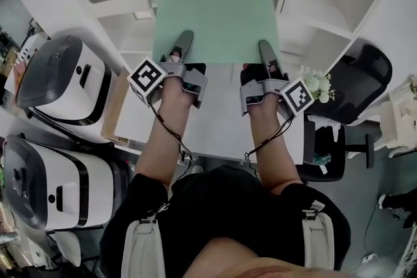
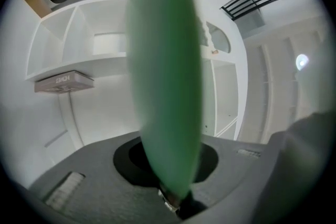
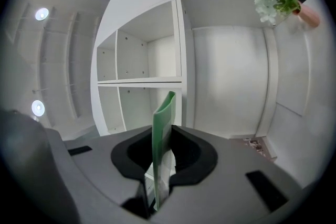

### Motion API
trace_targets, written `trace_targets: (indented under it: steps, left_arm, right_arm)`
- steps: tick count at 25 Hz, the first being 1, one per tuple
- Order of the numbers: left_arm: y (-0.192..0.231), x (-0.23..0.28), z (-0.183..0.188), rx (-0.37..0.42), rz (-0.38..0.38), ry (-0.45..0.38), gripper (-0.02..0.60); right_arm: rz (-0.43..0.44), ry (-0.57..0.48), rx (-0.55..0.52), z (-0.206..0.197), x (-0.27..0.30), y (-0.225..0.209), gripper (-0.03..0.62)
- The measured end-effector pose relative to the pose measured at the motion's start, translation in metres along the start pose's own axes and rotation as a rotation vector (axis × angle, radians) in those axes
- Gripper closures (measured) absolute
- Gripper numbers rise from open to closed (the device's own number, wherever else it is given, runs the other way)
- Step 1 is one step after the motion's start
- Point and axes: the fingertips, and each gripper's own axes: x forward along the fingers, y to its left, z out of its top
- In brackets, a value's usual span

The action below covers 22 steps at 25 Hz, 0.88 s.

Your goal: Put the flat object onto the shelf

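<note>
Your left gripper point(image 1: 184, 42) and right gripper point(image 1: 266, 49), jaws nearly closed, each gripped the green flat object point(image 1: 215, 19), held at twelve o'clock before the white shelf point(image 1: 326, 10), one compartment contained a flat box point(image 2: 63, 81).

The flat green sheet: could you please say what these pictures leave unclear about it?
- Head view: whether the flat green sheet touches the white shelf; its underside is hidden.
- Left gripper view: close and blurred, it blocks the shelf's middle.
- Right gripper view: only its edge shows.
</note>
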Motion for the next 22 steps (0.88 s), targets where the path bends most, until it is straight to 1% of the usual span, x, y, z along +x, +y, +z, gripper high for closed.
trace_targets:
  steps: [3, 7, 15, 18, 22]
  left_arm:
    - [0.003, 0.02, -0.002, -0.023, 0.008, 0.039, 0.54]
    - [0.008, 0.034, 0.008, -0.045, 0.026, 0.036, 0.532]
    - [0.024, 0.056, 0.019, -0.052, 0.061, 0.061, 0.509]
    - [0.027, 0.063, 0.022, -0.064, 0.044, 0.067, 0.495]
    - [0.017, 0.07, 0.026, -0.045, -0.012, 0.08, 0.429]
  right_arm:
    - [-0.013, -0.037, -0.005, 0.01, 0.005, -0.001, 0.537]
    - [-0.034, -0.047, -0.008, 0.008, 0.017, -0.002, 0.536]
    - [-0.081, -0.082, 0.023, 0.009, 0.038, -0.015, 0.537]
    - [-0.105, -0.104, 0.024, 0.01, 0.044, -0.018, 0.539]
    - [-0.121, -0.143, 0.05, 0.013, 0.052, -0.019, 0.548]
